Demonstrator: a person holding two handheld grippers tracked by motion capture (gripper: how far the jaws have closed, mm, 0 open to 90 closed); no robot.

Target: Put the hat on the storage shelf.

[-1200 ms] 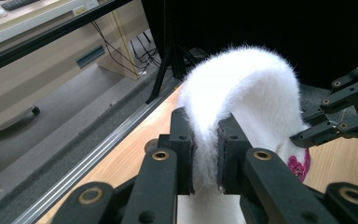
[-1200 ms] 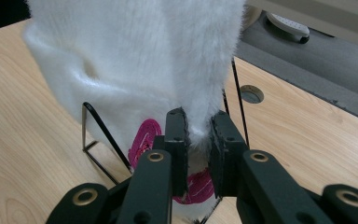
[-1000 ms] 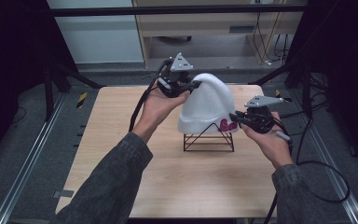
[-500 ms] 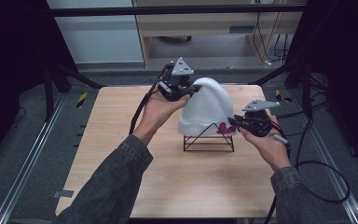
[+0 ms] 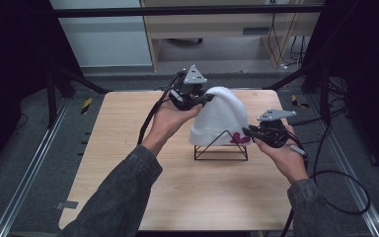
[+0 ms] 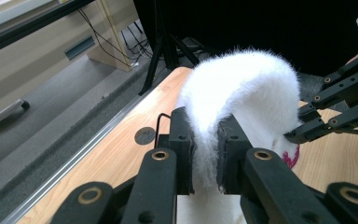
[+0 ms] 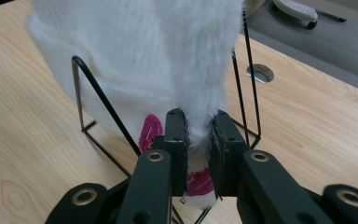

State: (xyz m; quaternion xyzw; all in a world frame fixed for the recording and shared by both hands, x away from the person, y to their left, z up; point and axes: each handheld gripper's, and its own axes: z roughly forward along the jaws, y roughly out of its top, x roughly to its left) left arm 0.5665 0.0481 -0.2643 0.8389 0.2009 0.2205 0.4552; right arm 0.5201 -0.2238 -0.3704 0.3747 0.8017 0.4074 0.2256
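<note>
Left gripper (image 5: 208, 98) pinches the white fuzzy hat (image 5: 223, 116) at its crown, 11 o'clock; right gripper (image 5: 246, 132) – pinching its pink-marked hem, 4 o'clock – lies nearer the wire stand (image 5: 220, 147).

wire stand (image 5: 221, 148) mid-table (image 5: 128, 128), sides open

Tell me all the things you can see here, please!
fluffy hat: one, white with a pink patch at its rim, draped over the stand
wire stand: one, black, middle of the table
table: one, light wood
left gripper: one, black, fingers pinching the hat's top
right gripper: one, black, fingers pinching the hat's lower edge
hands: two, holding the grippers, grey sleeves
</note>
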